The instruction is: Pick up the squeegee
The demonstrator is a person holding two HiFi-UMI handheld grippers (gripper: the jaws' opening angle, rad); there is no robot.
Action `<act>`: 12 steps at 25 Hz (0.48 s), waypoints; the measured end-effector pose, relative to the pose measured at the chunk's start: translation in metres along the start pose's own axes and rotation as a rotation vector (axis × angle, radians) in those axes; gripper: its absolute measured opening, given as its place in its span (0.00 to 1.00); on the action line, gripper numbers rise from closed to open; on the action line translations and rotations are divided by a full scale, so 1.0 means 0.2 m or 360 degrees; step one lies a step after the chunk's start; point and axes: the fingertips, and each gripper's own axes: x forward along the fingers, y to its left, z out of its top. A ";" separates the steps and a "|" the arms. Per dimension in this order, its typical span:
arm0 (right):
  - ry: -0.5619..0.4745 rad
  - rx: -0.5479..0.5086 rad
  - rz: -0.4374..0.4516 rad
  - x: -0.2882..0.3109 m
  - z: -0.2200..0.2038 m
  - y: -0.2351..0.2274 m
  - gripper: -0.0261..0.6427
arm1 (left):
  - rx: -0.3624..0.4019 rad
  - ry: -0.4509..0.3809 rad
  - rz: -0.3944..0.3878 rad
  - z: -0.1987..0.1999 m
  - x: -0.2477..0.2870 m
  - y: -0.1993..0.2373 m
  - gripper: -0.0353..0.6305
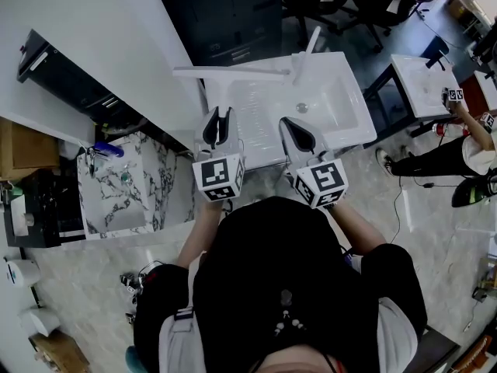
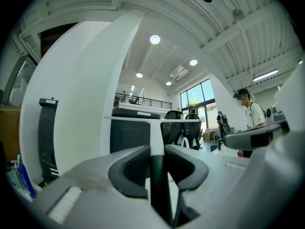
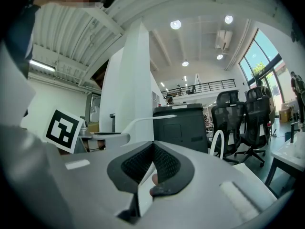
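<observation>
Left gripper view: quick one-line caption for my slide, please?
Left gripper shut on the squeegee by its handle, blade running crosswise above the jaws, office chairs beyond.

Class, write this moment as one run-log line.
left gripper: shut on squeegee handle | right gripper: shut, empty | blade: by sink far rim

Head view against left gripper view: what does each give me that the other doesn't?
Head view only: the sink's basin seen from above, and the person's torso. Left gripper view only: the pads pressed on the dark handle from both sides, plus the ceiling lights. Both: the left gripper holding the squeegee.
</observation>
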 end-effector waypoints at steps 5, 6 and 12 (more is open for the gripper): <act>0.0003 0.0006 -0.0002 -0.01 -0.01 0.00 0.04 | -0.0010 0.0020 -0.0001 -0.03 -0.01 -0.01 0.21; 0.0003 0.0007 -0.0003 -0.01 -0.01 -0.01 0.04 | -0.0011 0.0021 -0.0003 -0.03 0.00 -0.01 0.21; 0.0012 0.0018 -0.0014 -0.01 -0.03 -0.02 0.04 | -0.0009 0.0012 -0.0013 -0.03 0.01 -0.02 0.21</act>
